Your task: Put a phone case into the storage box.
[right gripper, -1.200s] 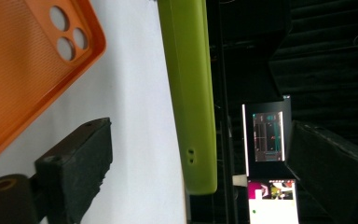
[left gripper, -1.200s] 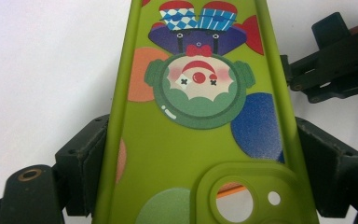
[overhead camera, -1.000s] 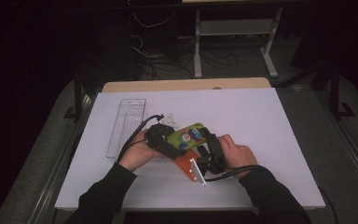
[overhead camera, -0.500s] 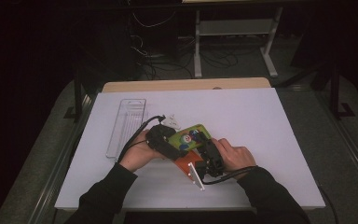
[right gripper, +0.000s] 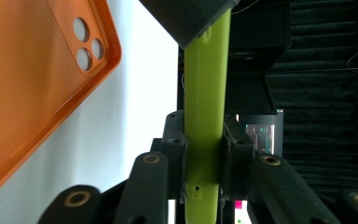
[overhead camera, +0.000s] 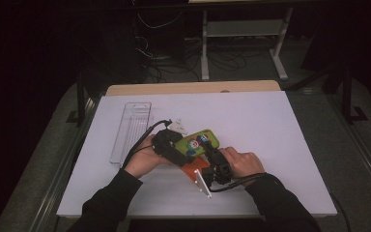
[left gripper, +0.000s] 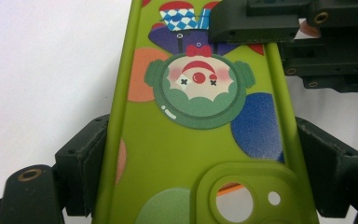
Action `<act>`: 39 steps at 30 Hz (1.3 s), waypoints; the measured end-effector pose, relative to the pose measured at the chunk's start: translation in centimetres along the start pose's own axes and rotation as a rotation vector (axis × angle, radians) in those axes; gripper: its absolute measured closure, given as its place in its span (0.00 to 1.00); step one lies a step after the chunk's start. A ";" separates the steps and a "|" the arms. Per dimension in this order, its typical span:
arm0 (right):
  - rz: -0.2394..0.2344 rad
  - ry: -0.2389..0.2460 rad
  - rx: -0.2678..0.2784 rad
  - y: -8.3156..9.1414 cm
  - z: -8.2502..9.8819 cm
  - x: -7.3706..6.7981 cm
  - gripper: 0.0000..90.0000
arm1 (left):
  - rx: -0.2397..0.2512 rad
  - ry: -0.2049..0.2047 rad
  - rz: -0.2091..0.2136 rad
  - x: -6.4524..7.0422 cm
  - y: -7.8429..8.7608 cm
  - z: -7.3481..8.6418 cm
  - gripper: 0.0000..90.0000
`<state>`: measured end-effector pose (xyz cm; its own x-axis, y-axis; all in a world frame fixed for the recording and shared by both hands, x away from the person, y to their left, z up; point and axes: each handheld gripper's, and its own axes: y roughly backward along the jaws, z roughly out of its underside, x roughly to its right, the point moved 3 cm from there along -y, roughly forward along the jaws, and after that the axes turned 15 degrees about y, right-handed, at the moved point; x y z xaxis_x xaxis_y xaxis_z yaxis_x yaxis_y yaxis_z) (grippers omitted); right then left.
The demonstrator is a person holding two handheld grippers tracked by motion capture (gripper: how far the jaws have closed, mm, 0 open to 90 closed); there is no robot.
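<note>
A green phone case point(overhead camera: 199, 142) printed with a clown is held a little above the white table by both grippers. My left gripper point(left gripper: 205, 161) is shut on it across its width, near the camera cutout, with a pad on each long edge. My right gripper point(right gripper: 205, 144) has just been closing and now presses its pads on the two faces of the green case point(right gripper: 205, 107), which stands edge-on between them. In the high view the left gripper point(overhead camera: 186, 154) and the right gripper point(overhead camera: 211, 153) meet at the case. An orange phone case point(overhead camera: 193, 170) lies flat beneath them.
A clear plastic tray point(overhead camera: 131, 130) lies on the white table top point(overhead camera: 280, 135) to the left of the hands. A small white piece point(overhead camera: 177, 126) sits just beyond the left gripper. The table's right half is bare, and dark floor with cables lies past its far edge.
The right gripper's jaws have drawn in onto the green case. Both hands and the case stay in the same spot.
</note>
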<state>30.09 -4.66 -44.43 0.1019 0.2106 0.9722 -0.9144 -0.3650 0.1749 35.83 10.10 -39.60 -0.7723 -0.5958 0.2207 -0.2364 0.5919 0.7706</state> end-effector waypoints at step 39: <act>-0.117 -0.299 -0.036 -0.2 3.3 1.1 0.84 | 0.109 0.006 0.045 -1.8 2.6 0.2 0.00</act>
<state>31.73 -7.38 -42.91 0.3128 -0.0287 0.9494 -0.9024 -0.3210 0.2876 36.51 12.82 -38.08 -0.7803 -0.5701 0.2572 -0.2644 0.6734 0.6904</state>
